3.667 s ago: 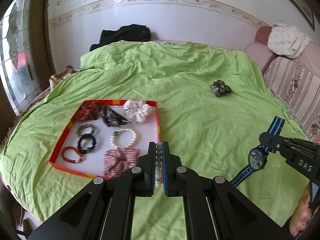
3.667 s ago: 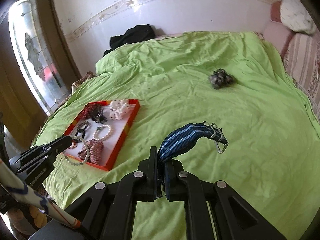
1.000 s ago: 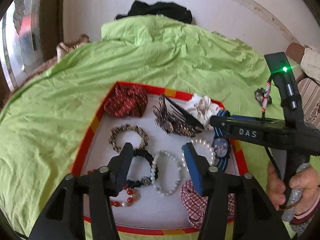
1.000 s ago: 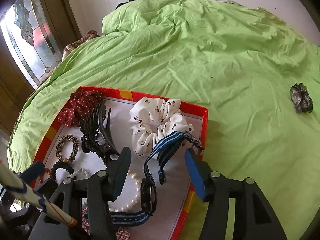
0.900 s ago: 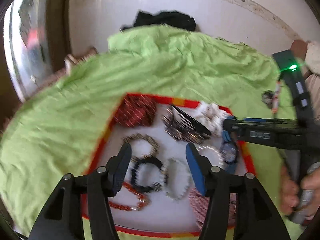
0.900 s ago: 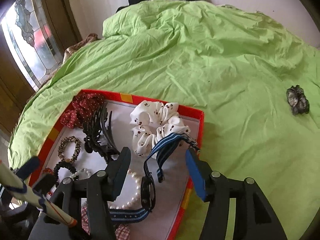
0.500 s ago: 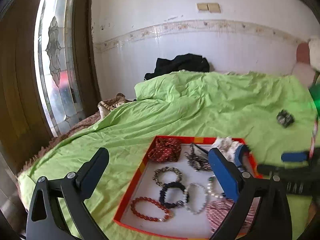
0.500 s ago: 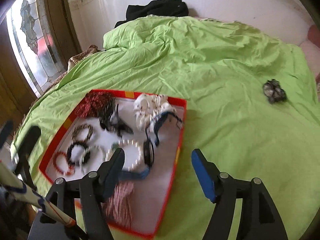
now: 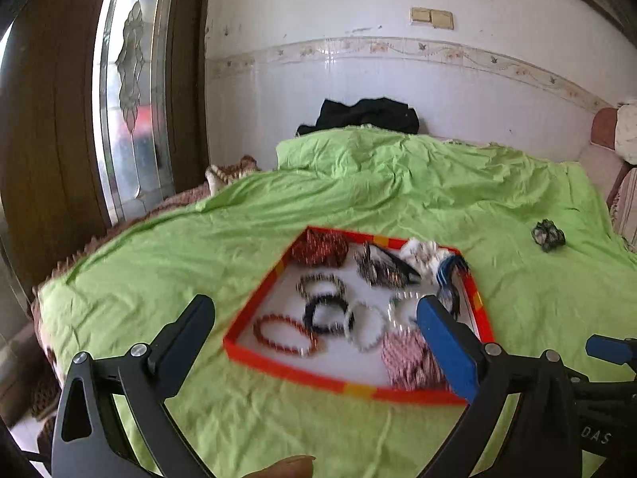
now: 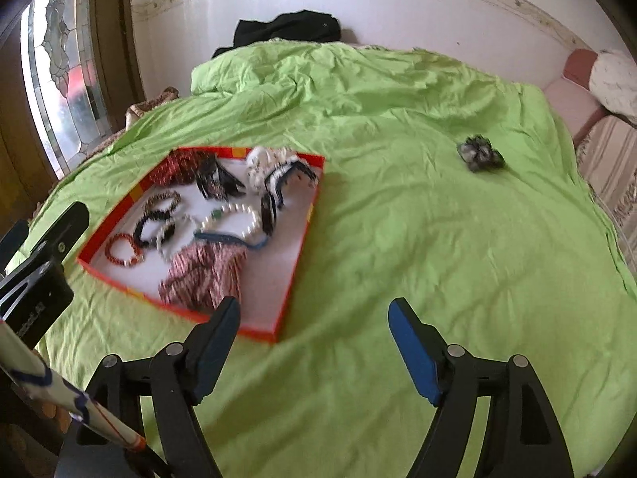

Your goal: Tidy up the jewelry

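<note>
Now that both jaws have just been opening, the left gripper (image 9: 314,330) and right gripper (image 10: 314,334) hang released and empty; the blue-striped fabric-strap watch (image 10: 267,207) lies inside the red-rimmed shallow cardboard tray (image 10: 296,263), left of centre, while the dark crumpled scrunchie (image 10: 479,153), upper right, waits on the lime-green bedsheet (image 10: 438,239).

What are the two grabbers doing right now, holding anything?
Left gripper: open, holding nothing; jaws just opened.
Right gripper: open, holding nothing; jaws just opened wider.

Bed under a wrinkled green cover (image 10: 398,239); red-rimmed tray (image 10: 300,239) of jewelry lying left of centre, dark scrunchie (image 10: 479,153) apart at upper right, black garment (image 10: 286,28) at top edge
</note>
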Motion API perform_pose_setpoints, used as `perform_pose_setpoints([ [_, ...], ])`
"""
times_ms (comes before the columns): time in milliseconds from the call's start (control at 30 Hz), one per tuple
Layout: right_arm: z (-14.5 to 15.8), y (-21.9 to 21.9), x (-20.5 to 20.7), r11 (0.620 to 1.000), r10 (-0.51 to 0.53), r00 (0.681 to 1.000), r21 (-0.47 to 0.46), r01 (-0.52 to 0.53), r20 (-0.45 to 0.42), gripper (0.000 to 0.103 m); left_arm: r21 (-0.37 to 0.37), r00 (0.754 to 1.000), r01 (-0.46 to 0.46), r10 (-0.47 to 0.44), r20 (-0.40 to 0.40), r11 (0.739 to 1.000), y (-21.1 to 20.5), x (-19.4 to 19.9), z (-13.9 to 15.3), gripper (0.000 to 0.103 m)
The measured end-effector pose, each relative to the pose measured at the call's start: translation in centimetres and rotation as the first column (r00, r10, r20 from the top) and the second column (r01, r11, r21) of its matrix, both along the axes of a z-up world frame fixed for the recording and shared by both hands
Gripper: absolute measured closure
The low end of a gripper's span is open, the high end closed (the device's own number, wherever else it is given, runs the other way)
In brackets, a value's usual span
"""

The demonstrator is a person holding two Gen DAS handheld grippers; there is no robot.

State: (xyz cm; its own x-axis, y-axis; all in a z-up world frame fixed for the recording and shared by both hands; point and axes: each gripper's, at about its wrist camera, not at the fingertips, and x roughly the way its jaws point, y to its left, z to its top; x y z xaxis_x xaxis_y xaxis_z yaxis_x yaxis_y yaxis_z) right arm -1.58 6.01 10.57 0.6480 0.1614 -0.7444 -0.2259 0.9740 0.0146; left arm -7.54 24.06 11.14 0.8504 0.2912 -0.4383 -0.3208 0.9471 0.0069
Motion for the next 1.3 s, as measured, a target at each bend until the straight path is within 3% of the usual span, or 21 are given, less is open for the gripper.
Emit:
perform_pose_setpoints([
  [167,-1.6,-0.2,-1.6,1.000,-0.010,1.000,-0.024,0.010,-0.023,0.022,-0.041,0.997,0.007,-0.010,-0.070,0.999,0.3,-0.8,-1.7,0.002],
  [433,-3.1,0.6,-2.8,0.999,-0.019,0.999,-0.046,0.016,-0.047,0.022,-0.073,0.993,0.024,-0.032,-0.111,0.997,0.2,-1.2,-2.7,0.002],
  [700,-3.1,1.3,-3.1,0.997,-0.027,1.000,-0.077,0.025,-0.014,0.020,-0.068,0.990,0.062,-0.070,-0.121,0.996,-0.1,-1.0,-2.8,0.002],
  [1000,-3.5,1.3,-2.7,0.995,-0.049,0.998,-0.082,0.047,-0.027,0.020,-0.119,0.985,0.087,-0.103,-0.141,0.989,0.3,-0.7,-3.2,0.002],
  [1300,-3.7,1.6,-2.8,0.995,-0.042,0.999,-0.091,0.039,-0.028,0.019,-0.120,0.984,0.083,-0.101,-0.146,0.989,0.4,-0.5,-3.4,0.002],
])
